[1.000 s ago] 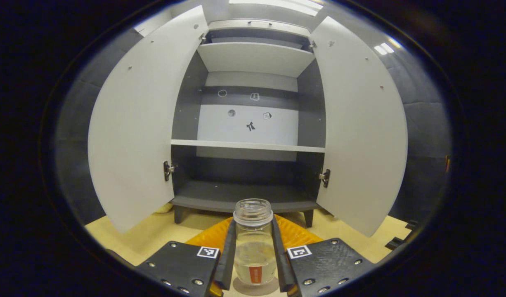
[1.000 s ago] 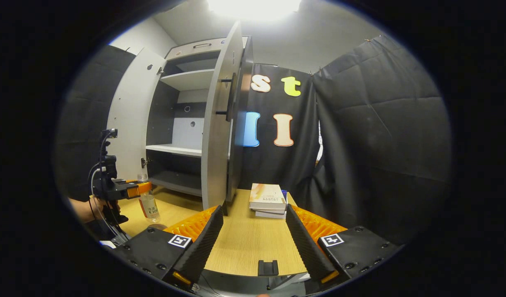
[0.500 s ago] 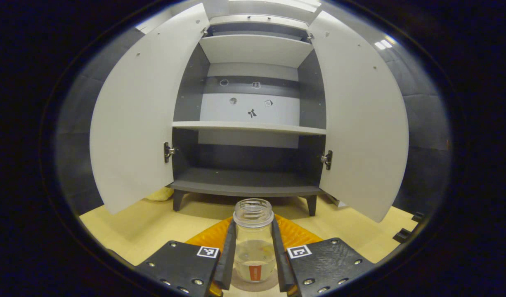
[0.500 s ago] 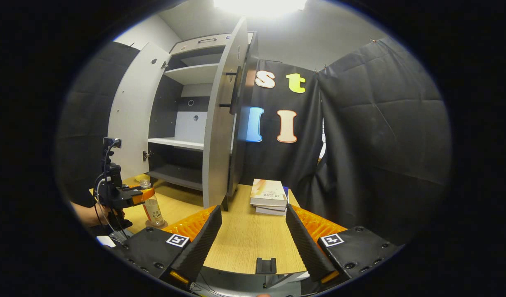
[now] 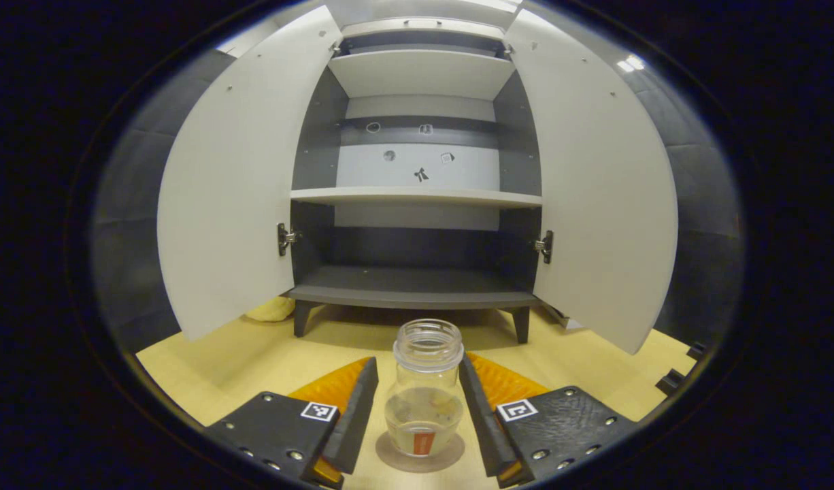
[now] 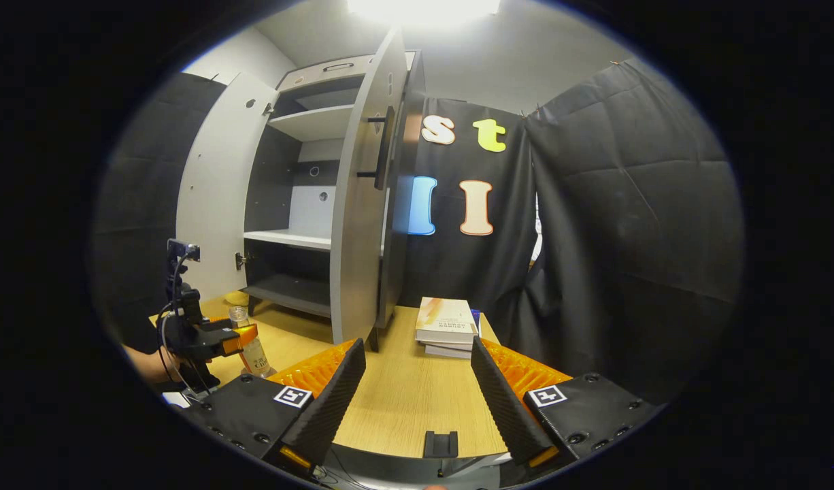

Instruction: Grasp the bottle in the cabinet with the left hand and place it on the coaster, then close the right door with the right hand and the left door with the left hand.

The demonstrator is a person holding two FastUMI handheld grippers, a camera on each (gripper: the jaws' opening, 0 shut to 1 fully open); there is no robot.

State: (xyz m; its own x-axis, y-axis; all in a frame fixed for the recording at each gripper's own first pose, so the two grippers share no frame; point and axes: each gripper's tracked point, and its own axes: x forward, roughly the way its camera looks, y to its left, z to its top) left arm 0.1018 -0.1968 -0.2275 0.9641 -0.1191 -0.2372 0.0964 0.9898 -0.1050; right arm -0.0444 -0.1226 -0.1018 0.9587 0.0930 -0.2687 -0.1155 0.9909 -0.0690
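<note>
A clear bottle [image 5: 427, 388] with no cap and a little liquid stands upright on a round brown coaster [image 5: 451, 454] on the wooden table. My left gripper [image 5: 417, 366] is open, one finger on each side of the bottle with a gap to the glass. Behind it the cabinet [image 5: 417, 282] has its left door [image 5: 233, 190] and right door [image 5: 594, 197] swung wide. In the right gripper view my right gripper [image 6: 418, 347] is open over the table, holding nothing. The right door [image 6: 356, 224] stands edge-on with its black handle [image 6: 383, 146]. The left gripper [image 6: 199, 337] and bottle [image 6: 252, 347] appear at the far left.
A stack of books [image 6: 447, 327] lies on the table just right of the right door. A yellow object [image 5: 271, 309] sits under the left door by a cabinet leg. The cabinet shelves [image 5: 417, 197] are bare. Black cloth walls close in the right side.
The left gripper has lowered the bottle onto the coaster and spread its fingers, letting it go. The right gripper has barely shifted.
</note>
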